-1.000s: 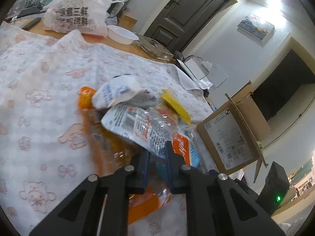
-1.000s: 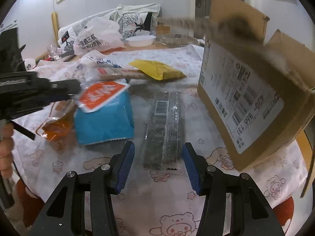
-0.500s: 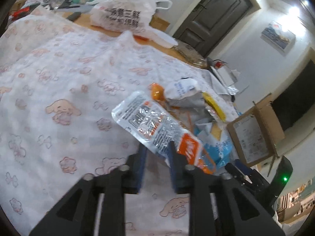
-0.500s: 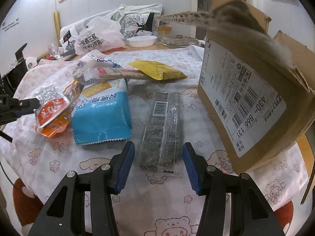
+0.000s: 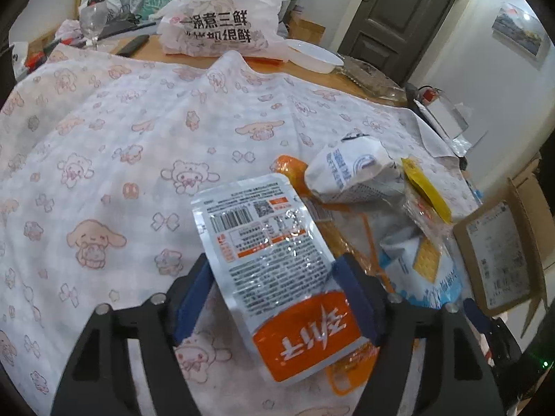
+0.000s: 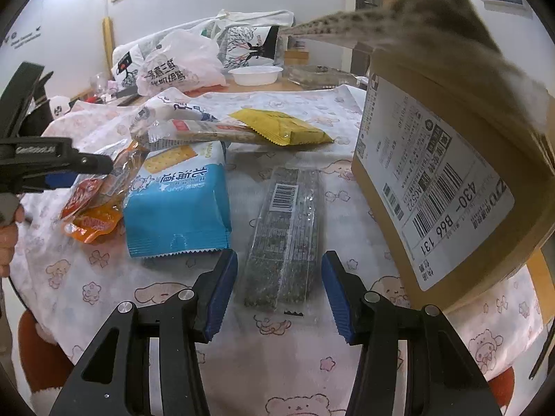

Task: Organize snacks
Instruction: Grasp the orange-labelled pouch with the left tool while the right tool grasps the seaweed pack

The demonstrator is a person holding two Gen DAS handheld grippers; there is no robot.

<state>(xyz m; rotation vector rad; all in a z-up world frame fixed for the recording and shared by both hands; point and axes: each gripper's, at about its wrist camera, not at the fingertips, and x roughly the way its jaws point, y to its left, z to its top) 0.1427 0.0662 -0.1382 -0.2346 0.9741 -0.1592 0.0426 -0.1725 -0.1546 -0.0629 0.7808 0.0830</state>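
Closest to us, our left gripper (image 5: 274, 287) has just been spreading its jaws, and the silver pouch (image 5: 274, 260) with the orange end lies between them; the pads stand clear of its edges, so nothing is clamped. The pouch rests partly on an orange packet (image 5: 347, 371) on the cartoon-print tablecloth (image 5: 104, 159).

On the other side, our right gripper (image 6: 279, 287) holds its jaws apart, around the near end of the dark seaweed strip (image 6: 284, 235) without pressing it. The strip lies flat on the cloth, just left of the cardboard box (image 6: 433, 187), our landmark here.

Further left of the box sits the blue cracker bag (image 6: 177, 204), and past that the left gripper's black frame reaches in over the orange packet.

Behind the blue bag, a long cracker sleeve (image 6: 208, 133) and a yellow packet (image 6: 281, 128) lie across each other, the yellow one nearer the box.

Far beyond the box's left edge, on bare wood, stand a white bowl (image 6: 255, 74) and a white shopping bag (image 6: 177, 66).
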